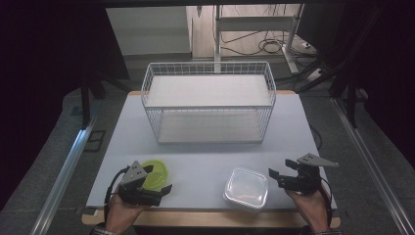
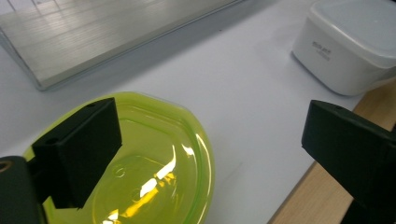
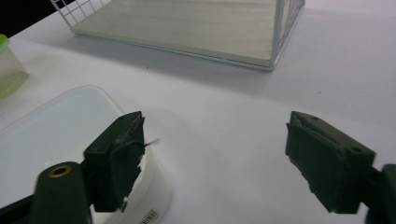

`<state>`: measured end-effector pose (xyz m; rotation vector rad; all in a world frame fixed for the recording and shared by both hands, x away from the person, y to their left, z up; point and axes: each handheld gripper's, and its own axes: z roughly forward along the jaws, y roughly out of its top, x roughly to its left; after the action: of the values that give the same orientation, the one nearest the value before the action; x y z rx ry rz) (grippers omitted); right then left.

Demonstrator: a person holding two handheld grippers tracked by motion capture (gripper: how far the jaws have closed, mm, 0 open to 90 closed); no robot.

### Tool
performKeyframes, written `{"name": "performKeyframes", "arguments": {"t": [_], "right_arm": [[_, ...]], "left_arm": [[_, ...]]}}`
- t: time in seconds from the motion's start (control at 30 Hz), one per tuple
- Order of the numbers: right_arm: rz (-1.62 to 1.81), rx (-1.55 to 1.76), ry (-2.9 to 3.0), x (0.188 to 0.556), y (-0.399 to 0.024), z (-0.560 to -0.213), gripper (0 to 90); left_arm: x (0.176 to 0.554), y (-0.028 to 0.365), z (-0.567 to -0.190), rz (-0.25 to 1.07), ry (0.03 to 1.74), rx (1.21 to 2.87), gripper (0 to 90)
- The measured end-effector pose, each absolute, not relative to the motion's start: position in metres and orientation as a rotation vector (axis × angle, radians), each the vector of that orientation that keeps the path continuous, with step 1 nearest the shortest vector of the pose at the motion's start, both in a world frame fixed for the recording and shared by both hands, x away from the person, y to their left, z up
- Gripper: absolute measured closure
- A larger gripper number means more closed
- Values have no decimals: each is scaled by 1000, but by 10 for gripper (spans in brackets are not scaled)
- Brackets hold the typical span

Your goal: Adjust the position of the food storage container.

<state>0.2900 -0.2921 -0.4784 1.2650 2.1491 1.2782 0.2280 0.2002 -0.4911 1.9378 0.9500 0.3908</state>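
high view: both containers rest on the counter (image 1: 205, 161) near its front edge. the left hand-held gripper (image 1: 161, 188) is held open at the green-lidded box (image 1: 154, 175), the right hand-held gripper (image 1: 275, 176) open beside the clear box (image 1: 246, 188). an approach is judged underway; next, each box must be straddled and clamped.

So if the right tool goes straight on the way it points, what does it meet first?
Probably bare table first: the right tool is open, with the white box beside its one jaw, not between them. Farther along stands the wire basket. Depth is hard to judge.
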Motion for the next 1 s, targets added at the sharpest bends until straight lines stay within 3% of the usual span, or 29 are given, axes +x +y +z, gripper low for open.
{"name": "performKeyframes", "arguments": {"t": [0.53, 0.87, 1.0], "right_arm": [[1260, 1268, 2174, 290, -290, -480, 324], [1206, 1201, 2228, 285, -282, -477, 528], [1193, 1196, 2245, 284, -280, -477, 596]], "left_arm": [[229, 195, -500, 396, 900, 1952, 117], [228, 197, -500, 431, 909, 1935, 129], [226, 198, -497, 431, 902, 1917, 212]]}}
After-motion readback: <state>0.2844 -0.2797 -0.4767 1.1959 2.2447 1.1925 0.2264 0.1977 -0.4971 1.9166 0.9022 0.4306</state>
